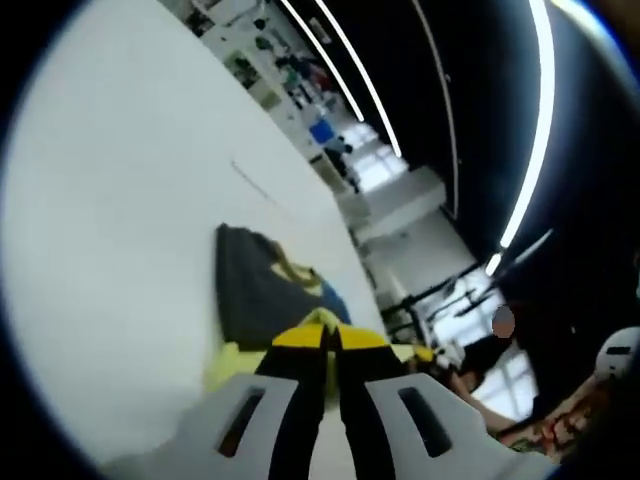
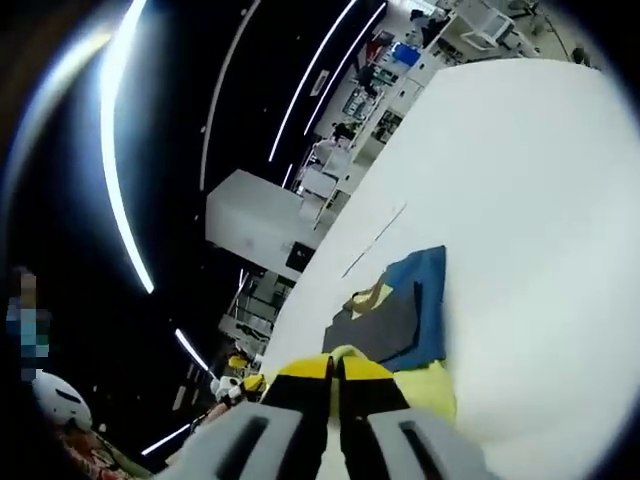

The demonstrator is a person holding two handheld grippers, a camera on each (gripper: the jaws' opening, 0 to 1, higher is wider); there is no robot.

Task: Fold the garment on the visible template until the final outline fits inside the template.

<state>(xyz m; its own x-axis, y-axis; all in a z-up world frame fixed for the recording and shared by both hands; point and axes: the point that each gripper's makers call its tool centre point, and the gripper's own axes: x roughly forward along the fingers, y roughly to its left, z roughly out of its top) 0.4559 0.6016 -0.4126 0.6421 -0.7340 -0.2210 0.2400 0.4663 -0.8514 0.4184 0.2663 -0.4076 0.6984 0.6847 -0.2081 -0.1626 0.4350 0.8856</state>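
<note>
Left gripper view: one garment (image 1: 262, 290) lies bunched on the white table (image 1: 120, 260), just ahead of the jaw tips — dark grey panel up, blue and yellow parts at the near edge. Right gripper view gives the same garment (image 2: 395, 325) with grey, blue and yellow panels, crumpled rather than squared off, so my read is that the fold is mid-way, not finished. Left gripper (image 1: 333, 340) has its yellow-tipped jaws pressed together, and yellow fabric sits right at the tips; can't tell if they pinch it. Right gripper (image 2: 335, 368) is likewise brought together, yellow cloth just beyond the tips, grip not confirmable. Both tools aim at the same near hem, probably to lift it as one edge and carry it over. A thin line on the table (image 1: 255, 185) past the garment may be the template edge — too faint to say. Count: one garment, two grippers, one table. Background is a dim room with ceiling light strips (image 1: 540, 110).
</note>
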